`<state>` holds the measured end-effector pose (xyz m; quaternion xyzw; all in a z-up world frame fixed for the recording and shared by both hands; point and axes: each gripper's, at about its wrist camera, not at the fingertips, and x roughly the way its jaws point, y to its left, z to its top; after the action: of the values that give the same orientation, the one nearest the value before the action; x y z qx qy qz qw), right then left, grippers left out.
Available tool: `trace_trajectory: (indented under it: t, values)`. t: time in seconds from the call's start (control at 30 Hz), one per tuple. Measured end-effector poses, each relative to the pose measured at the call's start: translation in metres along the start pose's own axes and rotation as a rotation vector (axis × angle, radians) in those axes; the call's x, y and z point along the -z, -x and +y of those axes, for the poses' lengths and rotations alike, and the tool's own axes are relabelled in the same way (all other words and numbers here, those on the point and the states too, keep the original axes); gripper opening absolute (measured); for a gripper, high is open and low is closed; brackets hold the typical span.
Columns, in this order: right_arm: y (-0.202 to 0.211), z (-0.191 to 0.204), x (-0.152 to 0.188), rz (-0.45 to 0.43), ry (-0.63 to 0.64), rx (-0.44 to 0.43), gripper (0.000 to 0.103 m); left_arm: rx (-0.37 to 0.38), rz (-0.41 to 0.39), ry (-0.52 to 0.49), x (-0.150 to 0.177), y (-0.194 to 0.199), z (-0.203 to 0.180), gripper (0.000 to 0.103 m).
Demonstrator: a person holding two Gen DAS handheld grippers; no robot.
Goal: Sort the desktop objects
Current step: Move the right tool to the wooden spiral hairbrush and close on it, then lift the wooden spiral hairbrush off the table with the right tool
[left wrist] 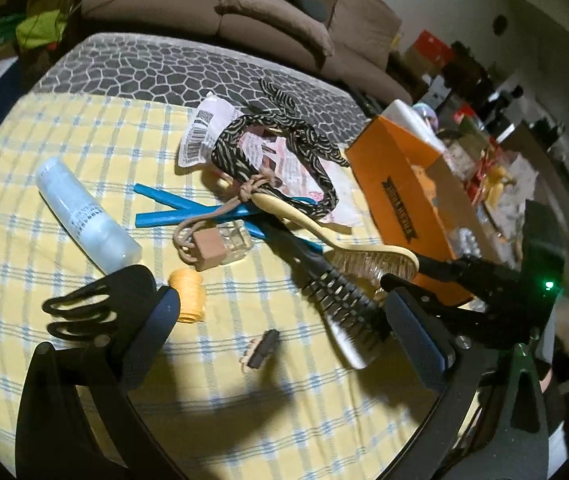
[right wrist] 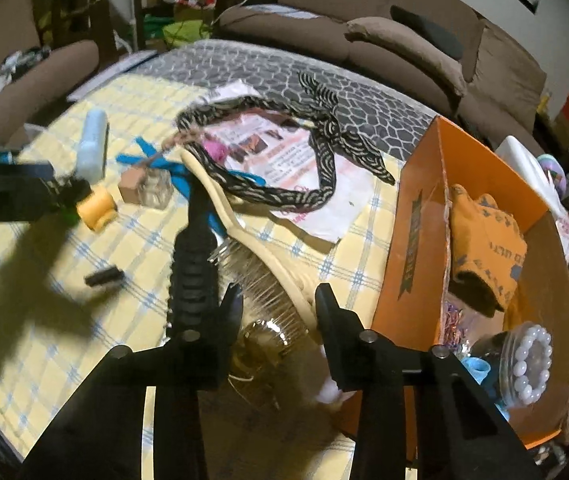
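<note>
Loose objects lie on a yellow checked cloth. My left gripper is open above a small dark hair clip, with an orange thread spool by its left finger. My right gripper is open, its jaws on either side of the cream hairbrush; a black brush lies against its left finger. A patterned headband, blue sticks, a small perfume bottle and a white tube lie further out.
An orange cardboard box stands at the right with an orange cloth, a bead bracelet and other small items inside. A printed plastic packet lies under the headband. A brown sofa is behind the table.
</note>
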<state>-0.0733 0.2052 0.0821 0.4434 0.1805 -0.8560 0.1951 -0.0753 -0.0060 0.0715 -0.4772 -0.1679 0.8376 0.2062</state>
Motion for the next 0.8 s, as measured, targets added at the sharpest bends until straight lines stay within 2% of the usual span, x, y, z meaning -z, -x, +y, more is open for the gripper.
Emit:
trace_trajectory:
  t: [0.2,0.47,0.7,0.8]
  values:
    - [0.020,-0.009,-0.005,-0.071,-0.099,-0.083,0.032,0.059,0.010,0.037,0.002,-0.005,0.000,0.103]
    - [0.026,-0.028,-0.007,-0.101,-0.296,-0.270,0.028,0.167,0.044,0.068,0.006,-0.017,-0.007,0.103]
    - [0.020,-0.052,0.002,-0.110,-0.502,-0.431,0.027,0.185,0.072,0.048,0.008,-0.029,-0.018,0.103]
    - [0.022,-0.061,0.006,-0.122,-0.561,-0.462,0.026,0.187,0.082,0.036,0.010,-0.032,-0.023,0.103]
